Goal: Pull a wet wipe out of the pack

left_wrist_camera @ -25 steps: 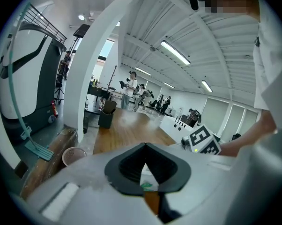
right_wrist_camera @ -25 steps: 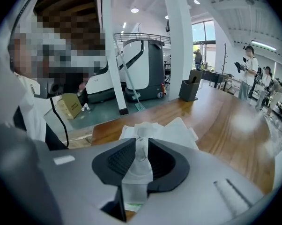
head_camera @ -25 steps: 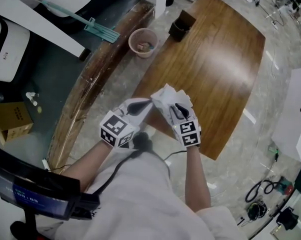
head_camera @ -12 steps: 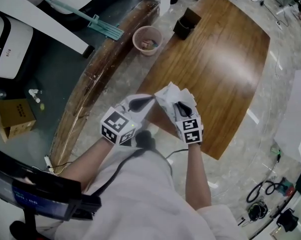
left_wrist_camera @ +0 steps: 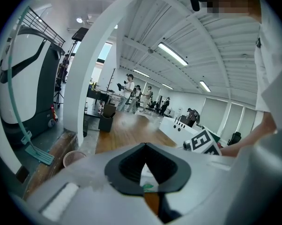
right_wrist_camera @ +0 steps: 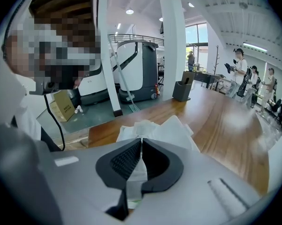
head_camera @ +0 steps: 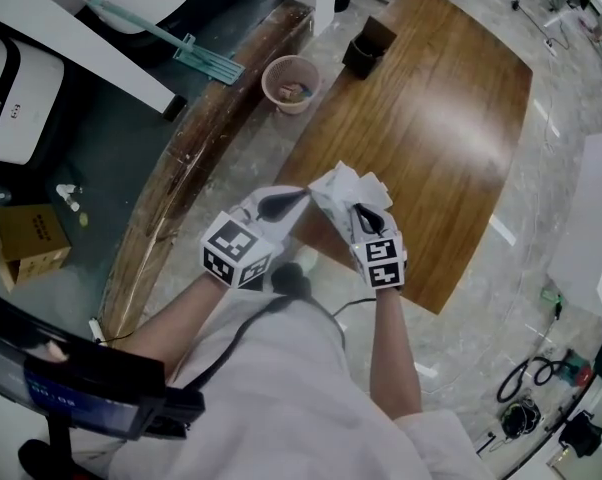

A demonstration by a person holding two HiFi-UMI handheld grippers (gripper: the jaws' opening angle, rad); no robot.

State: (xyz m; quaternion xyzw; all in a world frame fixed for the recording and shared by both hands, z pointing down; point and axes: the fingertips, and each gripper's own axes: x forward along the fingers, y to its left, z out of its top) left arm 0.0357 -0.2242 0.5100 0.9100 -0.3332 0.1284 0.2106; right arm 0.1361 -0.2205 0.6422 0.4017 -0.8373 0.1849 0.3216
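Both grippers are held close together in front of the person's chest, over the near end of the wooden table point(head_camera: 431, 138). A crumpled white bundle, the wet wipe pack point(head_camera: 343, 190) with a wipe pulled up from it, hangs between them. My left gripper point(head_camera: 299, 201) is shut on the bundle's left edge; the left gripper view shows white film with a green mark point(left_wrist_camera: 145, 175) pinched behind its tips point(left_wrist_camera: 144, 145). My right gripper point(head_camera: 359, 211) is shut on a thin white sheet, the wet wipe point(right_wrist_camera: 137, 175), and more white folds point(right_wrist_camera: 155, 128) bulge beyond its tips point(right_wrist_camera: 141, 140).
A pink basket point(head_camera: 291, 78) stands on the floor by the table's far left corner, with a black box point(head_camera: 366, 50) on the table's far end. A cardboard box point(head_camera: 26, 238), a white machine point(head_camera: 11, 98) and a green long-handled tool point(head_camera: 181, 48) lie left. Cables point(head_camera: 521, 378) trail at lower right.
Almost nothing: both grippers stay shut on the white bundle in the same spot, and the head view shifts only slightly.
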